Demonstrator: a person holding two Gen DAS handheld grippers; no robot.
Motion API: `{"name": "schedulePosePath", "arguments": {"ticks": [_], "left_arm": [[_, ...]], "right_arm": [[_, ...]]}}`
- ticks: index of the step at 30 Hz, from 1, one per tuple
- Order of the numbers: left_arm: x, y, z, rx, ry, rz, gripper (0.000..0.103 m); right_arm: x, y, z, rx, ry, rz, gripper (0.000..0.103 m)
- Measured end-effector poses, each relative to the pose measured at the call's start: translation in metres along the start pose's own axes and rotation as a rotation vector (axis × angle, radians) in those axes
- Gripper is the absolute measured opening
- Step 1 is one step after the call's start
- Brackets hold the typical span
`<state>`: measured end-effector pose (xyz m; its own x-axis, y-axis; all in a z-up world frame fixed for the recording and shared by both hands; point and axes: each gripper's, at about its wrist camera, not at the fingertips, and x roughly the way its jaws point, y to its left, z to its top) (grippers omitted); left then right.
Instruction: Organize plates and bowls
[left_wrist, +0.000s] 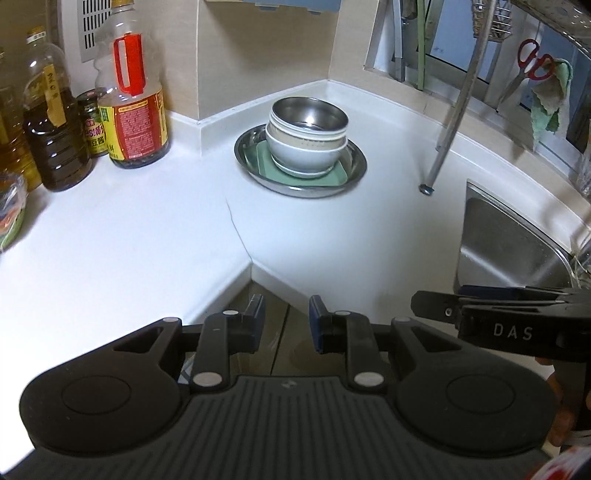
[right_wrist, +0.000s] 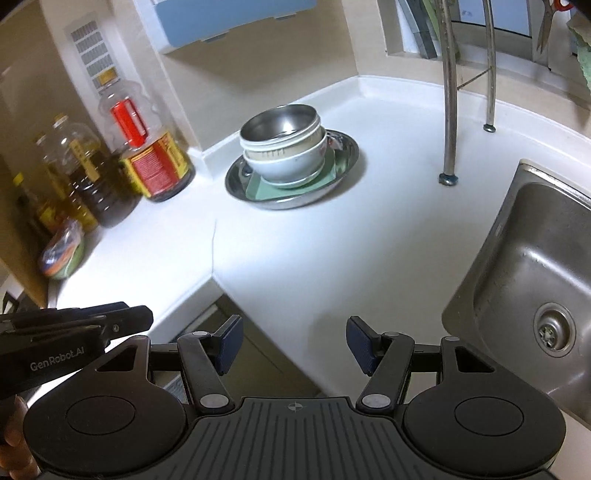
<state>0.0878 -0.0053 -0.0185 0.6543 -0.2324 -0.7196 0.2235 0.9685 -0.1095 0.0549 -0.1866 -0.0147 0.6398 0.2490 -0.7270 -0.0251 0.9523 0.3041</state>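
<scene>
In the left wrist view, the left gripper (left_wrist: 287, 321) hung over the inner corner of the white counter (left_wrist: 129, 243), its jaws narrowly parted and pinching nothing. The task's dishes sat stacked near the back corner: a steel bowl (left_wrist: 309, 114) nested in a cream bowl (left_wrist: 304, 138), that in a white bowl (left_wrist: 306, 157), on a green square plate (left_wrist: 273, 171) inside a wide steel dish (left_wrist: 243, 155). The pile looked heavy, rigid and slick, the ceramic breakable; I judge the top bowl's rim the safest hold, lifted singly. Oil bottles (left_wrist: 55, 140) stood well apart to the left, a rack leg (left_wrist: 448, 136) and the sink (left_wrist: 509, 243) to the right, the right gripper (left_wrist: 443, 312) at the frame edge. In the right wrist view, the right gripper (right_wrist: 293, 343) had its jaws spread wide and empty, the stack leaning slightly, with open counter between and nothing blocking the approach; the left gripper's side showed at lower left.
</scene>
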Motion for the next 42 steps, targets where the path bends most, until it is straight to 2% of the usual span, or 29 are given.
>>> {"name": "schedulePosePath", "arguments": {"ticks": [8, 15, 42], "left_arm": [[-0.017, -0.016, -0.021, 0.005, 0.003, 0.008, 0.022], [-0.025, -0.023, -0.031, 0.011, 0.001, -0.015, 0.022], [-0.028, -0.021, -0.032, 0.020, 0.000, -0.037, 0.022]], "right_arm": [[-0.018, 0.003, -0.021, -0.030, 0.004, 0.016, 0.062], [-0.024, 0.002, -0.029, -0.031, 0.013, 0.006, 0.062], [-0.027, 0.006, -0.035, -0.030, 0.010, -0.015, 0.062]]}}
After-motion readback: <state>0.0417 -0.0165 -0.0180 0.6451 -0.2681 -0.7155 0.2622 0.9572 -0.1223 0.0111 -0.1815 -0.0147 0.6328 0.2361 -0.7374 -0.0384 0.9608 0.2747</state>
